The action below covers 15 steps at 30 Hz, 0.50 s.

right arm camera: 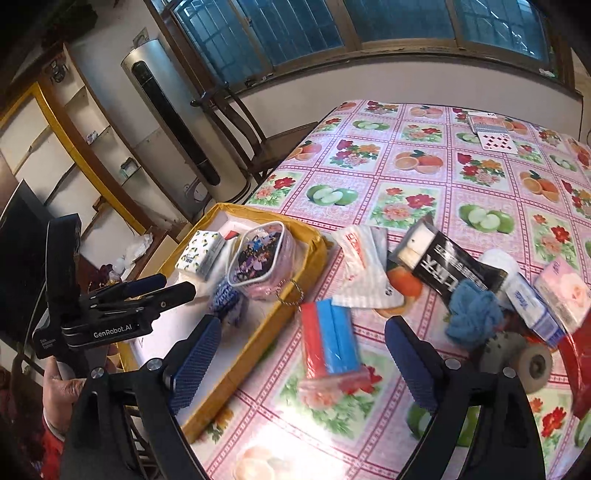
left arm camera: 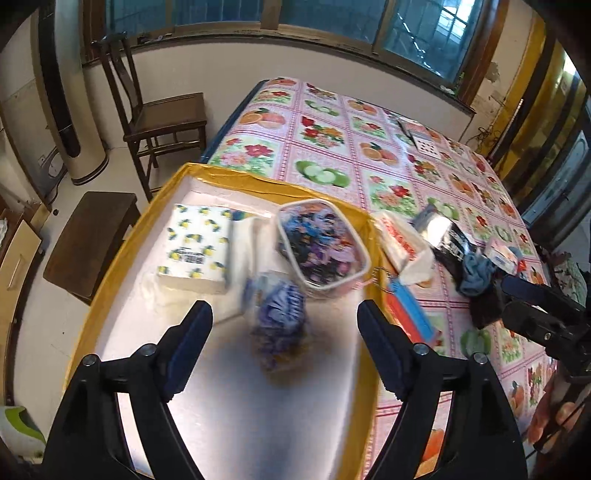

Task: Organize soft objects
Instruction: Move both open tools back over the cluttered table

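Both tools wide open, empty, over the bench.
Left wrist: left tool (left arm camera: 284, 325) gapes above yellow-rimmed tray (left arm camera: 122, 254); blurred blue-white bag (left arm camera: 277, 325) lies in the tray between the fingers, by lemon-print tissue pack (left arm camera: 195, 247) and clear pouch (left arm camera: 321, 247).
Right wrist: right tool (right arm camera: 303, 354) spread over red-blue pack (right arm camera: 332, 339) on bench (right arm camera: 406, 184); blue cloth (right arm camera: 472, 314) just right.

Daylight is being admitted through the windows (left arm camera: 417, 33). Glare is being thrown off the tray floor (left arm camera: 258, 417) and the desk (right arm camera: 280, 439). The blue pouch (left arm camera: 279, 321) is being smeared by blur, and edges are being bent by fisheye distortion.
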Each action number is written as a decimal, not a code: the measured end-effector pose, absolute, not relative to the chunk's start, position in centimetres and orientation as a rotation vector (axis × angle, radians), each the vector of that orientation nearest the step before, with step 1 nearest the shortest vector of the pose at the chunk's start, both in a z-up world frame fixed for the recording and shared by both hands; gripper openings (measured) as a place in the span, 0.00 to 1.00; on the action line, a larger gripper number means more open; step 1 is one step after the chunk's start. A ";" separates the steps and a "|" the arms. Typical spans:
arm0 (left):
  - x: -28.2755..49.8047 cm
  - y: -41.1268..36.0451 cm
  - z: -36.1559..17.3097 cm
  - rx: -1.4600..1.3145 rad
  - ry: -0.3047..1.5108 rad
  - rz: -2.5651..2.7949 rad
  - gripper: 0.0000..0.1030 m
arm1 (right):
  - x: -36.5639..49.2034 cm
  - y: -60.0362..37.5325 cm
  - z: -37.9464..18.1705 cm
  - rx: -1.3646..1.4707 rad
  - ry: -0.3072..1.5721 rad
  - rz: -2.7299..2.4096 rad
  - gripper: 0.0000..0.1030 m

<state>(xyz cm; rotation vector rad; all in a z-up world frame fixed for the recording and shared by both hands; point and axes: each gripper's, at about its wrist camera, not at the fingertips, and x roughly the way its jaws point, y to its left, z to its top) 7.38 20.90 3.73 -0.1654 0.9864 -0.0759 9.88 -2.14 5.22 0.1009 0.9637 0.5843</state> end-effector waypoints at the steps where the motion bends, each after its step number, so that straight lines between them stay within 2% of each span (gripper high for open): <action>1: 7.3 19.9 3.8 -0.175 0.992 -0.105 0.79 | 9.5 -2.9 5.2 0.097 0.967 0.580 0.89; 9: 7.2 11.8 2.1 -0.188 1.109 -0.213 0.79 | 6.3 -9.7 5.0 0.151 0.960 0.574 0.89; 15: 7.7 8.5 1.2 -0.156 1.138 -0.164 0.79 | 5.3 -14.5 4.9 0.199 0.951 0.561 0.89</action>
